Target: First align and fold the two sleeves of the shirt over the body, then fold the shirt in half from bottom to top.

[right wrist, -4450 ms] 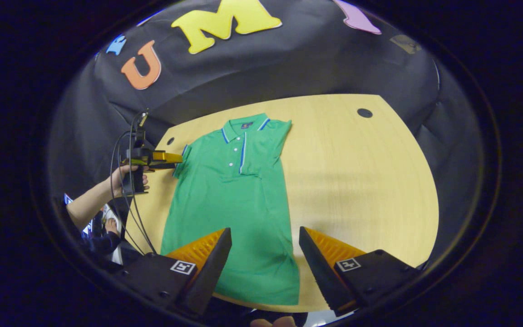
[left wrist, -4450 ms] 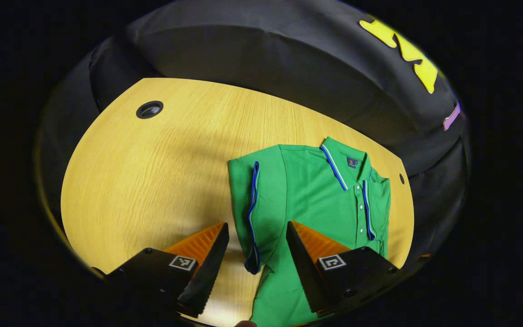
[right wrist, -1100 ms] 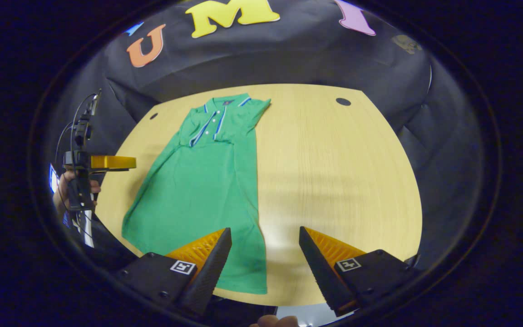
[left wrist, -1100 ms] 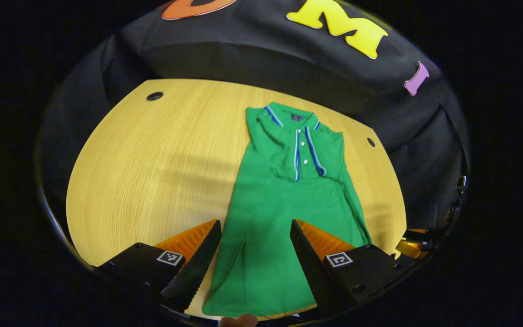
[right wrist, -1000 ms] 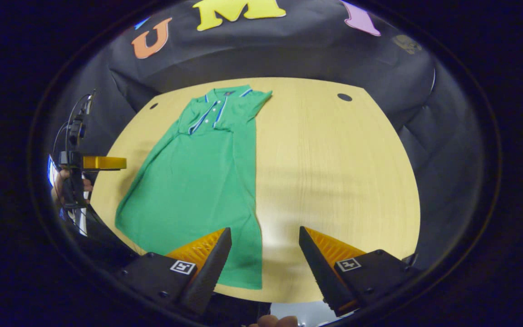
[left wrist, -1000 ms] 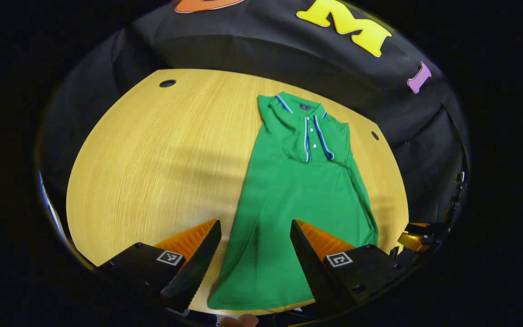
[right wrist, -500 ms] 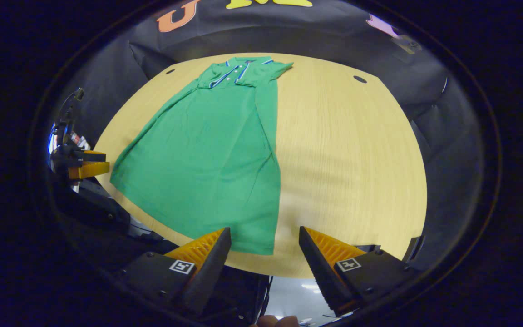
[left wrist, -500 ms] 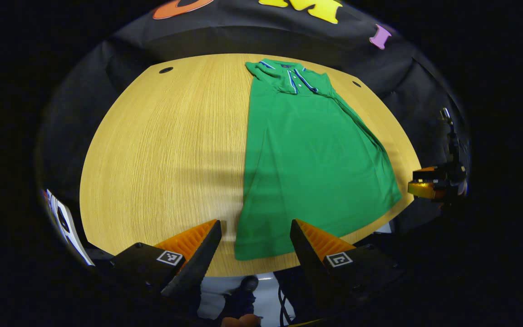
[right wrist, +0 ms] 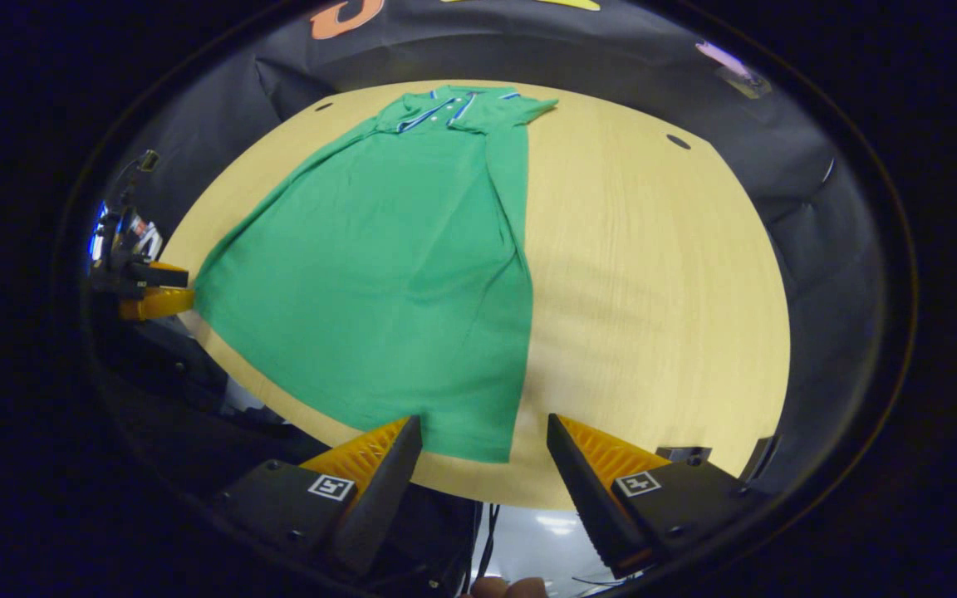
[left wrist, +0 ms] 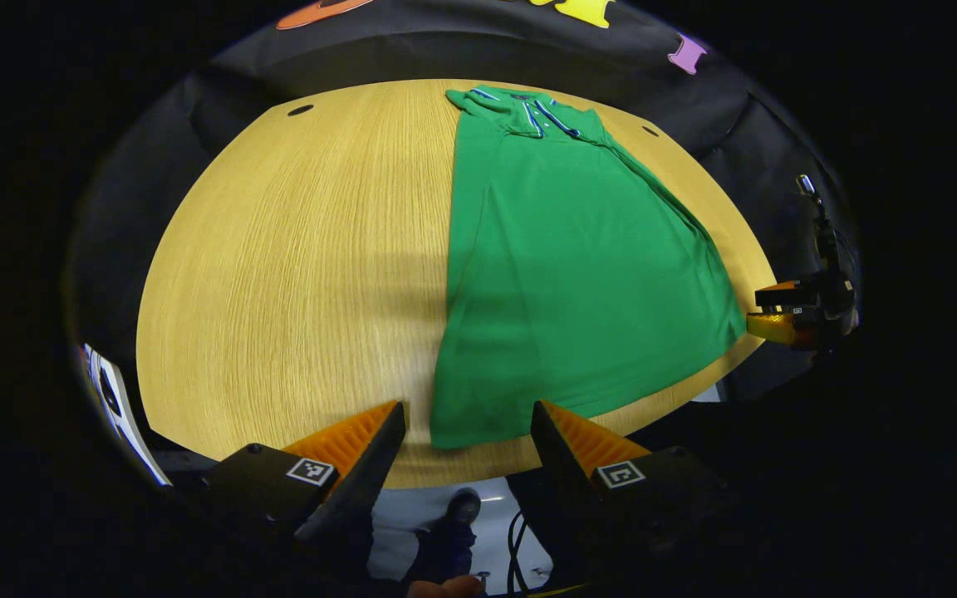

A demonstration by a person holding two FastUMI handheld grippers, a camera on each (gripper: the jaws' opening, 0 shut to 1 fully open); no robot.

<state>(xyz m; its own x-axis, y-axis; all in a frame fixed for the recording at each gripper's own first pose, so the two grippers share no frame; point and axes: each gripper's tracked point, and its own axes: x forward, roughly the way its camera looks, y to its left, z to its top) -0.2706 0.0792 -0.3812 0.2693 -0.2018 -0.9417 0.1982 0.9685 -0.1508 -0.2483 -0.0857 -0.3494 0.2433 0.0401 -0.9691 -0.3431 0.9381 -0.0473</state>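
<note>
A green polo shirt (left wrist: pixel 561 266) with blue-trimmed collar lies flat on the wooden table (left wrist: pixel 279 266), both sleeves folded over its body, collar at the far side. My left gripper (left wrist: pixel 466 432) is open just short of the hem's left corner (left wrist: pixel 453 436), nothing between its fingers. In the right gripper view the shirt (right wrist: pixel 395 249) stretches away, and my right gripper (right wrist: pixel 484 444) is open in front of the hem's right corner (right wrist: pixel 495 453). The right gripper (left wrist: pixel 786 316) also shows far right in the left gripper view; the left gripper (right wrist: pixel 150 295) shows far left in the right gripper view.
Round cable holes (left wrist: pixel 300 110) (right wrist: pixel 678 141) sit near the table's far corners. The table's near edge (right wrist: pixel 528 498) runs just under both grippers, with floor and cables below. Bare wood (right wrist: pixel 653 291) lies on either side of the shirt.
Both grippers have pulled back from the sleeves toward the near edge of the table and lowered toward the hem corners. Both sleeves now lie folded on the body. Fingers stayed open.
</note>
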